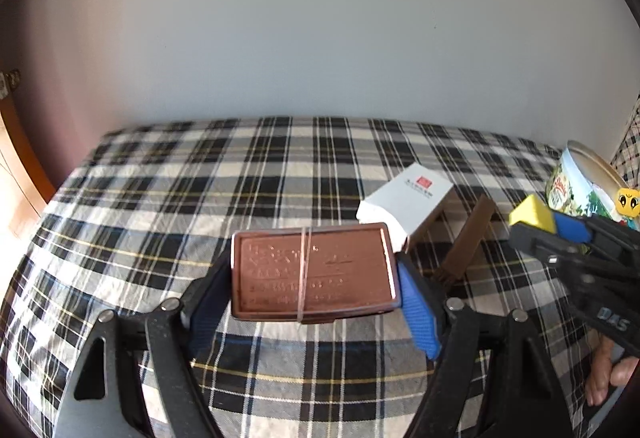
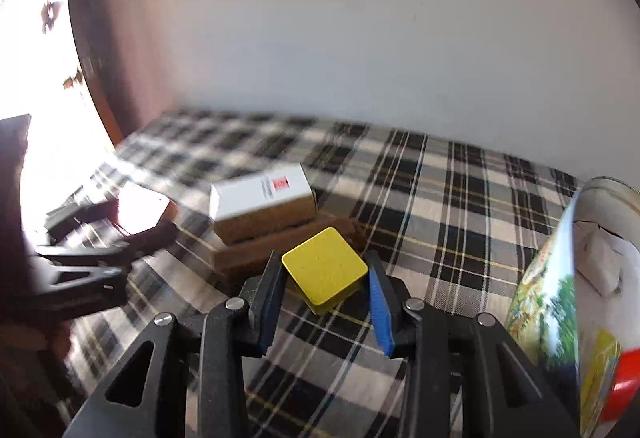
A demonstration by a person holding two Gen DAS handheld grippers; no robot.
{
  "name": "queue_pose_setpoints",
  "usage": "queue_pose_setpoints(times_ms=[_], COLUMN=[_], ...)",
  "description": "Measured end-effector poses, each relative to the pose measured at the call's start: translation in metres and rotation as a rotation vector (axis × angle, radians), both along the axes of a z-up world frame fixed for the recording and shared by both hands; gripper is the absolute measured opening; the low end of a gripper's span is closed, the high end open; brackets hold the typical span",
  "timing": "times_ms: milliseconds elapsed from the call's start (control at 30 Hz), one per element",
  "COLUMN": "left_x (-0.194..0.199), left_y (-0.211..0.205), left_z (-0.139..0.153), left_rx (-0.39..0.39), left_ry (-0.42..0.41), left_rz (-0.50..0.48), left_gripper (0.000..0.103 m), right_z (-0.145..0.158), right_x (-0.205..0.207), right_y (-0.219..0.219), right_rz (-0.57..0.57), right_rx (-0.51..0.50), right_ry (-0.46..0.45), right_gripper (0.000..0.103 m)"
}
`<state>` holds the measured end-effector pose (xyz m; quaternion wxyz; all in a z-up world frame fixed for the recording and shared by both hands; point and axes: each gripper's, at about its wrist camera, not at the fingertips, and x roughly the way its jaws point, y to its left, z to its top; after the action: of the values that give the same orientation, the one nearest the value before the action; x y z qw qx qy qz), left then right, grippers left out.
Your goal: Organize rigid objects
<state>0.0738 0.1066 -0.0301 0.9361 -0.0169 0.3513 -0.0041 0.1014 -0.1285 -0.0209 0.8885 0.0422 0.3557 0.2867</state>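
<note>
My left gripper (image 1: 314,274) is shut on a flat brown tin (image 1: 314,270) with a rubber band around it, held above the plaid-covered table (image 1: 160,198). My right gripper (image 2: 326,274) is shut on a small yellow box (image 2: 325,269), held above the cloth; it also shows in the left wrist view (image 1: 534,216). A white box with a red logo (image 2: 260,198) rests on a brown wooden box (image 2: 280,242) just beyond the yellow box. The left gripper with its tin shows blurred at the left of the right wrist view (image 2: 140,210).
A round printed tin (image 2: 572,302), open at the top with white paper inside, stands at the right, also in the left wrist view (image 1: 580,182). A white wall runs behind the table. Wooden furniture (image 1: 16,166) stands at the far left.
</note>
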Motion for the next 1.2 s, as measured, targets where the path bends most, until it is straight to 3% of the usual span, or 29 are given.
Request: queue_pose_setpoints(times_ms=[167,433,900,1033,1200], left_x=[-0.013,-0.025,-0.036,-0.040,-0.041], left_y=[0.003,-0.001,-0.001,-0.005,-0.010], left_z=[0.015,0.022,0.026,0.027,0.028], left_rx=[-0.029,-0.016,-0.010,0.011,0.024], left_ry=[-0.124,-0.220,-0.252,-0.272,-0.279], left_rz=[0.027,0.056,0.132,0.142,0.126], left_gripper=[0.078,0.078,0.077,0.059,0.059], right_z=[0.020,0.035,0.040,0.040,0.039], right_x=[-0.027,-0.049,-0.055,-0.061,-0.068], right_y=[-0.012,-0.023,-0.032,-0.035,-0.038], right_rz=[-0.100,-0.224,-0.238,-0.238,-0.232], right_rx=[0.030,-0.013,0.024,0.022,0.007], right_ry=[-0.160,-0.315,-0.325,-0.325,-0.317], right_gripper=[0.041,0.041,0.041,0.041,0.041])
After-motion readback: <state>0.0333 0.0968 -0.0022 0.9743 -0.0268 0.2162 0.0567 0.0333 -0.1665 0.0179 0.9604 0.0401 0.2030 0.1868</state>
